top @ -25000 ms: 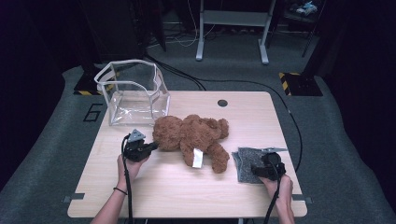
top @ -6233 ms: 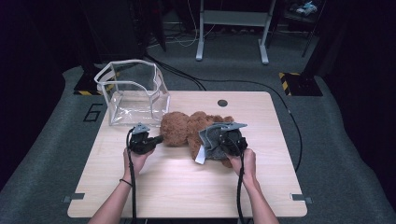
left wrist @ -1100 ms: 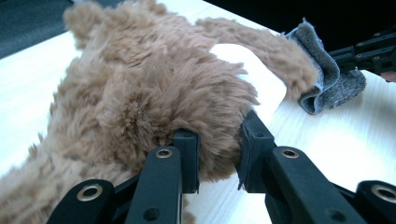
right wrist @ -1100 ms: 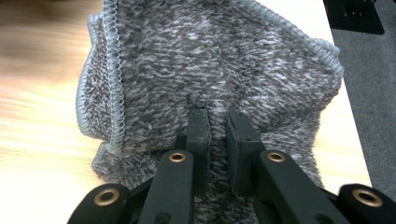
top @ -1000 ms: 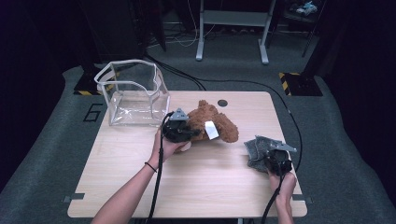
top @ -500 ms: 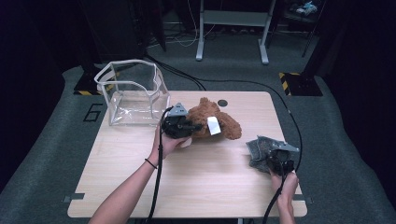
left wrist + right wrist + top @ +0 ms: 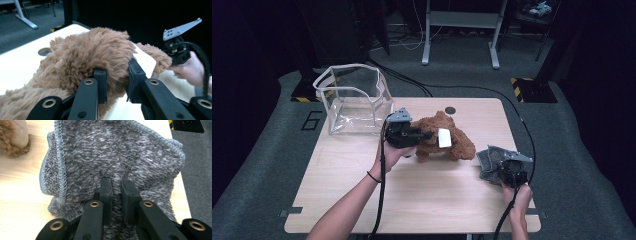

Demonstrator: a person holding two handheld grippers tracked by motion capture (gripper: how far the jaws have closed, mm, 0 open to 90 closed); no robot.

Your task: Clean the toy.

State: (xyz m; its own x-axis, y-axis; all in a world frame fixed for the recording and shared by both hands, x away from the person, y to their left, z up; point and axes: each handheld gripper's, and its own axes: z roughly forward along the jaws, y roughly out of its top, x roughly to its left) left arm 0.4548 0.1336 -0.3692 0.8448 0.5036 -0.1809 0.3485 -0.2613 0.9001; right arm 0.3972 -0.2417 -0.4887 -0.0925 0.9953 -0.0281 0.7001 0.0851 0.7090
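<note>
A brown plush bear (image 7: 456, 141) with a white tag lies mid-table, its near end raised. My left gripper (image 7: 424, 136) is shut on the bear's fur; in the left gripper view both pads (image 7: 101, 85) sink into the bear (image 7: 87, 55). At the right edge, my right gripper (image 7: 505, 168) is shut on a fold of grey knitted cloth (image 7: 490, 159). The right gripper view shows the jaws (image 7: 116, 188) pinching the cloth (image 7: 112, 152), with a bear paw (image 7: 12, 137) at top left. The right gripper (image 7: 178, 50) and its hand appear beyond the bear.
A clear plastic bag (image 7: 354, 97) stands open at the table's back left corner. A round hole (image 7: 450, 110) sits near the back edge. Cables run from both grippers, and one runs over the floor behind the wooden table (image 7: 412, 200). The cloth lies close to the right edge.
Over the last second my left gripper has risen a little with the bear in its jaws, tipping the bear up. The right gripper has stayed on the cloth.
</note>
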